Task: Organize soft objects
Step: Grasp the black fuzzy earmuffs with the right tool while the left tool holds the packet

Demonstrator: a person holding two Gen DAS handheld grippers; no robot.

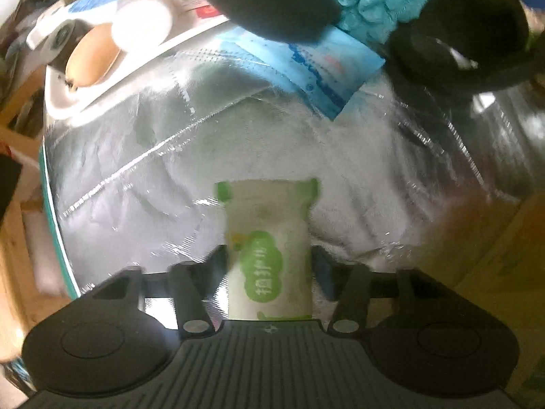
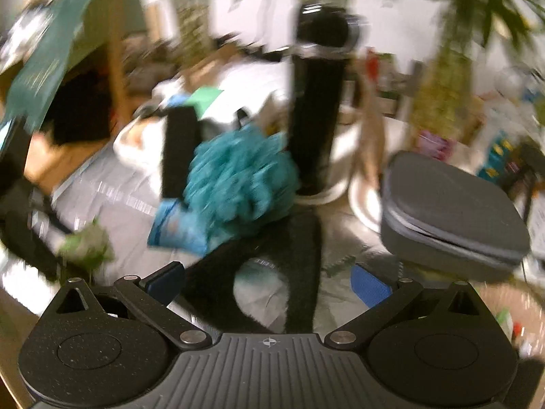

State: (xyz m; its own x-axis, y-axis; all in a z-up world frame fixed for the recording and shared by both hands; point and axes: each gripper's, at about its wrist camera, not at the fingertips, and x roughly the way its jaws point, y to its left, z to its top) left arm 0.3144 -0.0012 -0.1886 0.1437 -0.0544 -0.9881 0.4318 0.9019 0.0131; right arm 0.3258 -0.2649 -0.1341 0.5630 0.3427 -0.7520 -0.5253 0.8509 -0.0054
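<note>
1. While my left gripper (image 1: 269,266) points straight down over the table, its tongs pinch a small white-and-green soft tissue packet (image 1: 269,245) across its narrow middle; the packet hangs above the shiny silver plastic table cover (image 1: 136,156), clear of it as far as I can judge.

2. I judge the packet light, squashy and slick in its film wrap, so the mid-body pinch seems right; a hold nearer an end could let it slide out.

3. My right gripper (image 2: 267,283) stands spread, nothing between its blue pads (image 2: 369,288), above a black fabric loop band (image 2: 299,259) lying flat on the cover. That band looks limp; I would take it at one side of the loop.

4. Just beyond lie a fluffy teal cloth bundle (image 2: 238,184) resting on a blue printed flat pouch (image 2: 177,228).

5. Room is tight: a tall black cylinder (image 2: 316,109) and a grey zipped case (image 2: 449,211) crowd the right side, a white rimmed dish (image 1: 68,102) the left, while bare cover lies open beneath the packet.
</note>
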